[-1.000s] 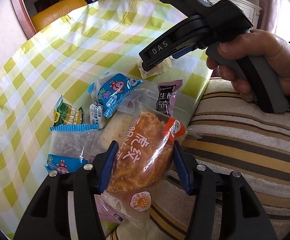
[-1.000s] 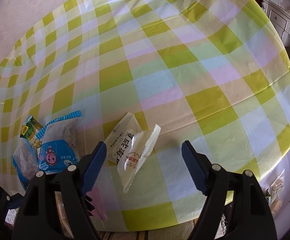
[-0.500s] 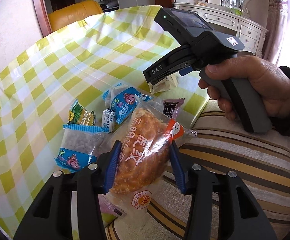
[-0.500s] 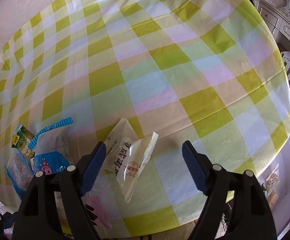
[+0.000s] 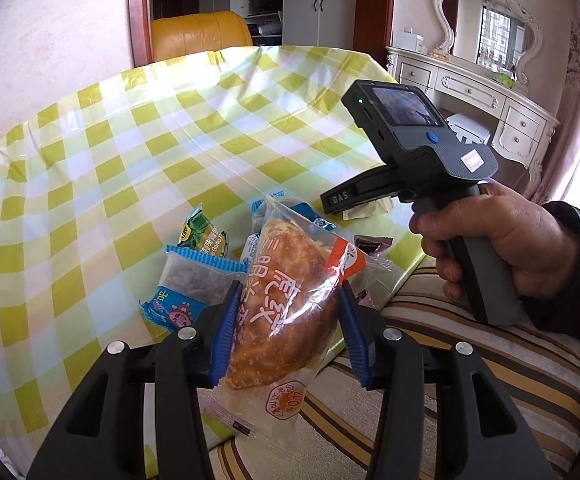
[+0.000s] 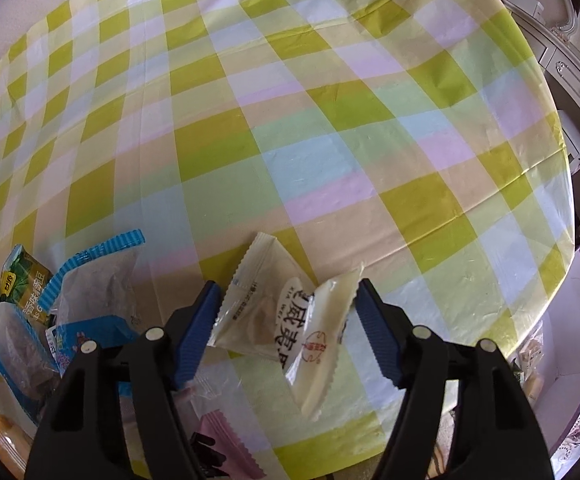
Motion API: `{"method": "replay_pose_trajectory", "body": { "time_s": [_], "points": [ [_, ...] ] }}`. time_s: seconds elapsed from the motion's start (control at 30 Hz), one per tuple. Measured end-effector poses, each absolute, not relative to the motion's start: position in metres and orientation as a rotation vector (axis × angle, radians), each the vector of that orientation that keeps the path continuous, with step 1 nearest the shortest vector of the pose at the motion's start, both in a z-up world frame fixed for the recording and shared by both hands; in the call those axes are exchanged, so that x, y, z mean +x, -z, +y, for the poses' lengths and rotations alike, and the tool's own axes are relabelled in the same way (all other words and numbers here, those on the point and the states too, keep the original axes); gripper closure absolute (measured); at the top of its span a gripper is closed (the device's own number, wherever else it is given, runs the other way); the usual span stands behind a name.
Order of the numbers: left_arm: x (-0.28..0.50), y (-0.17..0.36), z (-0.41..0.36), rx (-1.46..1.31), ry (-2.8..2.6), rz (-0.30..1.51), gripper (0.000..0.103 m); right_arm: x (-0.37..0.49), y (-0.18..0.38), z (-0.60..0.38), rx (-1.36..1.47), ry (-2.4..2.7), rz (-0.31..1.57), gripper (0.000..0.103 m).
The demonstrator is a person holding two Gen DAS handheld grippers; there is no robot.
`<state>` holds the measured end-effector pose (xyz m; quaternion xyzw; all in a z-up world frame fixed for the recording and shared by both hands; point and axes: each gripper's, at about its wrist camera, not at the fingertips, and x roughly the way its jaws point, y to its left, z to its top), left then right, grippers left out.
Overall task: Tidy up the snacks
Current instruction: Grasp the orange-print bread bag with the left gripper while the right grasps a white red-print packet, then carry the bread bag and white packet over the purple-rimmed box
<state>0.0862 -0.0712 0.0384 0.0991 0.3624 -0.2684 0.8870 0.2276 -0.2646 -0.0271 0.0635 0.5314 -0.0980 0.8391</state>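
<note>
1. Left wrist view shows our left gripper with its fingers pressed on both sides of a bagged bread bun, which hangs clear of the table; the jaws have just been closing a little on it.
2. In the right wrist view, our right gripper straddles a white wafer packet lying on the checked cloth near the table's 6 o'clock edge. The jaws have just been closing, and the packet sits between them. The left pad looks just at its edge and the right pad at its raised corner, but we cannot say it is firmly pinched.
3. We judge the sorting to be at an early stage: one snack is lifted, one is about to be taken, and the rest lie loose.
4. What is left, seen from the left wrist: a green garlic-flavour sachet at about 10 o'clock from the bun, a blue-edged clear packet at 9 o'clock, and a dark purple sachet at 2 o'clock, all clustered near the table's edge. A pink packet lies below the right fingers.
5. The bun is golden-brown and sesame-crusted, inside a crinkly clear bag with white characters and an orange corner. It looks soft and will dent under a hard squeeze.
6. The wafer packet is flat, pale and glossy, with serrated ends and a red round mark. It is thin and likely slippery.
</note>
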Motion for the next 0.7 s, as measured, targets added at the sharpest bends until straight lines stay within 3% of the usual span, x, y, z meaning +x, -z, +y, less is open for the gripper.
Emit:
{"method": "replay_pose_trajectory", "body": {
  "time_s": [0.27,0.7],
  "points": [
    [0.087,-0.042,-0.068,0.171,0.524,0.757,0.057,0.217,0.023,-0.274,0.166,0.144,1.108,0.057],
    [0.089,-0.046,-0.078,0.155,0.524,0.761,0.058,0.195,0.008,-0.287,0.164,0.094,1.069,0.061]
  ]
}}
